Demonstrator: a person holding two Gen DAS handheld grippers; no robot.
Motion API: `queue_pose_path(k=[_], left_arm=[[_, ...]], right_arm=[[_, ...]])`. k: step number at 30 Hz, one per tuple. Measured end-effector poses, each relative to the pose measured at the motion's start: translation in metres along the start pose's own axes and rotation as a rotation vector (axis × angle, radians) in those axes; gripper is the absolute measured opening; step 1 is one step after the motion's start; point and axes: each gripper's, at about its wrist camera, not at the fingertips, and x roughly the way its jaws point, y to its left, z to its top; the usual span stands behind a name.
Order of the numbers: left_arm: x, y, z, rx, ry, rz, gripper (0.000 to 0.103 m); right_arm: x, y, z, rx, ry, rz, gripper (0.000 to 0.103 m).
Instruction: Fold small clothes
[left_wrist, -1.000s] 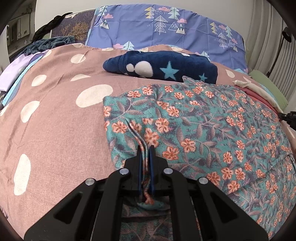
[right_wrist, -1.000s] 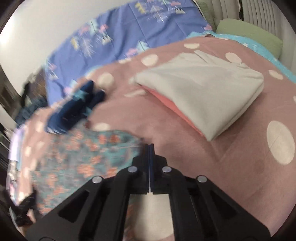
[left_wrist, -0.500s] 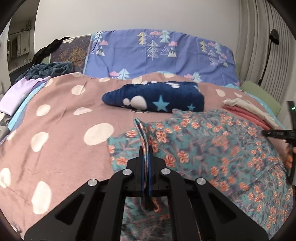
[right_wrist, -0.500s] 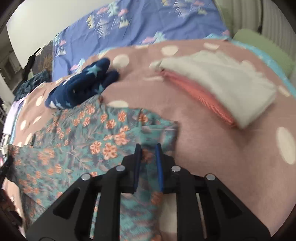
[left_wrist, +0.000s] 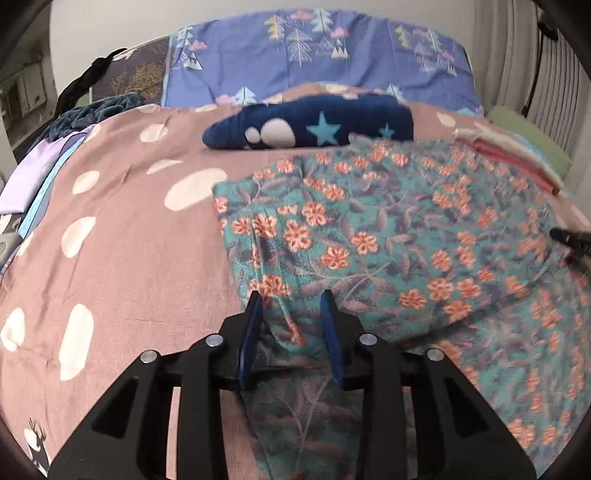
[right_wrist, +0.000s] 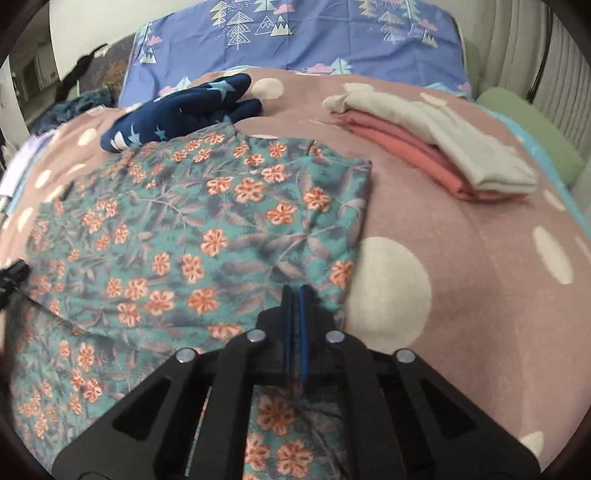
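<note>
My left gripper (left_wrist: 291, 306) sits spread wide over the floral garment (left_wrist: 388, 236), nothing pinched; my right gripper (right_wrist: 294, 295) is clamped on its near-right edge. One floral piece on the dotted bedspread (right_wrist: 461, 266) — beyond it one navy star fleece (right_wrist: 184, 107), two folded items stacked (right_wrist: 443, 147).

Teal orange-flowered garment (right_wrist: 207, 221); pink white-dotted bedspread (left_wrist: 122, 266)

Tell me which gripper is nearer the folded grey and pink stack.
Right. The right gripper sits at the floral garment's edge, the folded stack just beyond. The left gripper is across the garment, at its far side.
</note>
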Motion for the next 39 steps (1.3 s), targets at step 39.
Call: queue_pose_path(k=[39], left_arm=[[-0.115,0.001,-0.148,0.069,0.066,-0.212,0.047]], right_arm=[[-0.117,-0.073,-0.173,0.143,0.023,0.311,0.029]])
